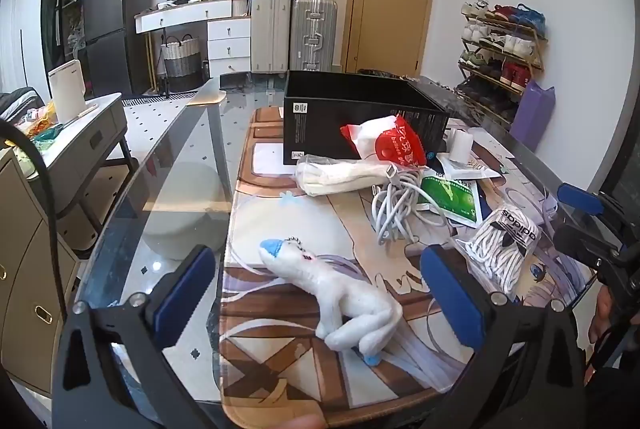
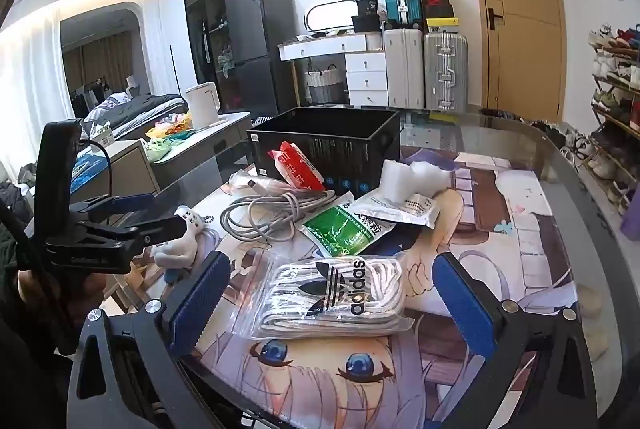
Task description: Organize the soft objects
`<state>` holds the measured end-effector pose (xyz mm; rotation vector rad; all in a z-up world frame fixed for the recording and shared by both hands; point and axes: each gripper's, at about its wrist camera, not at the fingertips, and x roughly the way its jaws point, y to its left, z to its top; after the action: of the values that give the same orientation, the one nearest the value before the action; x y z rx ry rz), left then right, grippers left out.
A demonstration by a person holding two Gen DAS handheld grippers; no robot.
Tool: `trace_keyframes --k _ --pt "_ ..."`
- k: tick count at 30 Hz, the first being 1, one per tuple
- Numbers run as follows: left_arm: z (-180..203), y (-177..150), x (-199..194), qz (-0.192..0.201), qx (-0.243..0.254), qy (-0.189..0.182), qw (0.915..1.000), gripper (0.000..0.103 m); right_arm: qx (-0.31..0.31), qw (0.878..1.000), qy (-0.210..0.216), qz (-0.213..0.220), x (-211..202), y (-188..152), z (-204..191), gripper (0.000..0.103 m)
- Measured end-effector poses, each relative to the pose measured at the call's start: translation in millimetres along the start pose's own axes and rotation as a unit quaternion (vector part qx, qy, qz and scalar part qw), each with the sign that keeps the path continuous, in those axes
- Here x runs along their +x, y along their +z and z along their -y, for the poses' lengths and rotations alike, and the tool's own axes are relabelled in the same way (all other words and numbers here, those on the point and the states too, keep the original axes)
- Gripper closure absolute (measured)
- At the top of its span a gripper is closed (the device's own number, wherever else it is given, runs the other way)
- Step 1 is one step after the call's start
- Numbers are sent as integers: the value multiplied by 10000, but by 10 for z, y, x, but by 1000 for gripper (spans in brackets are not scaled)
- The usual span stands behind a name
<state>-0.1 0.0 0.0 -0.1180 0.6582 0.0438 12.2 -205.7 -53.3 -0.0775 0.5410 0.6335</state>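
Note:
A white plush toy (image 1: 344, 293) with a blue snout and a ball chain lies on the printed desk mat, between the wide-apart blue pads of my left gripper (image 1: 320, 301), which is open and not touching it. A clear bag of white laces with black lettering (image 2: 332, 297) lies between the pads of my right gripper (image 2: 332, 303), also open and apart from it. The same bag (image 1: 504, 249) shows at the right in the left wrist view, and the plush (image 2: 180, 241) shows at the left in the right wrist view. A black open box (image 1: 352, 117) stands behind the clutter.
Between the grippers and the box lie a coiled white cable (image 1: 400, 205), a red-and-white packet (image 1: 384, 141), a green packet (image 2: 340, 233), a silver pouch (image 2: 396, 209) and white foam (image 2: 412, 177). The glass table's edge (image 1: 160, 165) runs along the left. Suitcases (image 1: 292, 29) and a shoe rack (image 1: 500, 45) stand beyond.

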Motion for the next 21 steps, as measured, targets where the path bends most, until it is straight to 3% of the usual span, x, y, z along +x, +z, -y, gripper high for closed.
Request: trace_keyframes --k 6,7,21 --pt "-12 45 -12 17 -12 -33 10000 0 -164 9998 41 129 -1 -6 -25 0" --pt "-9 4 -45 173 -38 -34 9998 0 -213 9997 25 151 -6 -17 -55 0" --pt "156 14 -134 502 111 -86 9986 0 -297 9985 90 459 -93 -35 -84 0"
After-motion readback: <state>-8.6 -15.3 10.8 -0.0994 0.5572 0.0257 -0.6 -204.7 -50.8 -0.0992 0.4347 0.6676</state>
